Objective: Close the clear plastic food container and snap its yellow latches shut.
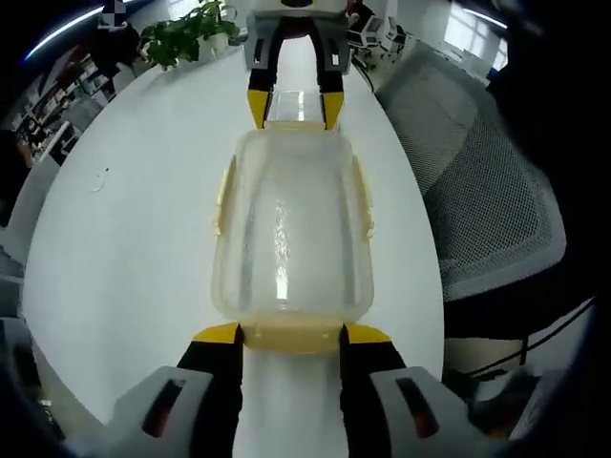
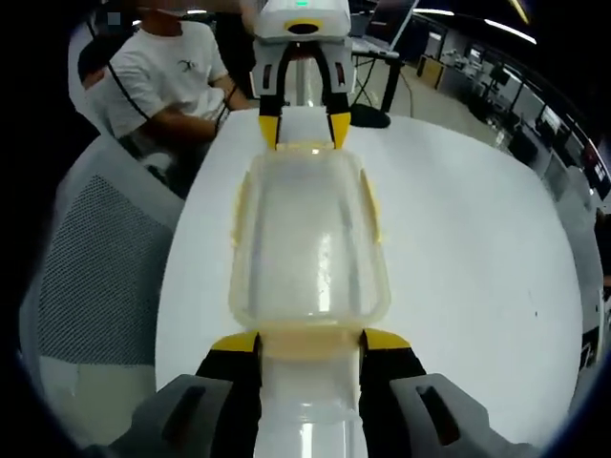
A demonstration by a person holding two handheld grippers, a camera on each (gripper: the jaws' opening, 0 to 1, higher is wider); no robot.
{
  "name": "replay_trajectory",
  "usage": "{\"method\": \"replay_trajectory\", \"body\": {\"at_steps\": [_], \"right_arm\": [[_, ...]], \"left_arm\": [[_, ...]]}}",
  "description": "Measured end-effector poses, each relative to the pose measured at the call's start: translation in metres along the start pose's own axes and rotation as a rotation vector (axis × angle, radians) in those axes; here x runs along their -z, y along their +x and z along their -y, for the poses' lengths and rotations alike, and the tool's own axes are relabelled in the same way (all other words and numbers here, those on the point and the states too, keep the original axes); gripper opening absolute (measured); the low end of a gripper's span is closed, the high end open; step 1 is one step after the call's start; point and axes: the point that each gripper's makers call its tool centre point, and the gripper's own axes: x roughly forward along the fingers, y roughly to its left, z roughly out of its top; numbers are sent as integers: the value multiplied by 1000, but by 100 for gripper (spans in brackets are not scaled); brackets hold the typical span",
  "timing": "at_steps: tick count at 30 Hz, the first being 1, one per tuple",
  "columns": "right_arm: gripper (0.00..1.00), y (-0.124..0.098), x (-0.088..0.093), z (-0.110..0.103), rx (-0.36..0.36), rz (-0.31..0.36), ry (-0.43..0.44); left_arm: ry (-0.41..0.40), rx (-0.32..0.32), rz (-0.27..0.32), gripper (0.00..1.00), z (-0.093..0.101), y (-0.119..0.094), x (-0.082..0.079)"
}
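Observation:
The clear plastic container (image 1: 291, 229) lies lengthwise on the white table (image 1: 134, 219) with its lid on. Pale yellow latches run along both long sides (image 1: 221, 196) (image 1: 365, 196). My left gripper (image 1: 291, 336) is open at the near end, its yellow-tipped jaws standing on either side of the end latch (image 1: 291, 339). In the right gripper view the container (image 2: 307, 239) stretches away from my right gripper (image 2: 307, 342), which is open the same way around the opposite end latch (image 2: 307, 336). Each gripper shows at the far end in the other's view (image 1: 291, 100) (image 2: 304, 124).
A grey mesh chair (image 1: 477, 191) stands beside the table's edge, and is also in the right gripper view (image 2: 95, 267). A potted plant (image 1: 186, 38) sits at the table's far end. A person in a white shirt (image 2: 162, 76) sits beyond the table.

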Motion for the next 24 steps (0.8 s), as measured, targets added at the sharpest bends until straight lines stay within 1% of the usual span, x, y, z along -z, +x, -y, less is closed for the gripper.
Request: {"method": "replay_trajectory", "body": {"at_steps": [7,10,17,24], "right_arm": [[39,-8,6,-2,-8,-4,-2],[39,-14,7,-3,-6,-4,-4],[39,-27,22,-2,-8,-15,-8],[39,-39,35,-1,-3,-25,-6]], "left_arm": [[-15,11,-3,38,4,-2,-10],[-16,9,-2,38,6,-5,-17],[-17,10,31,38,7,-3,-37],[-17,14,29,38,6,3,-53]]}}
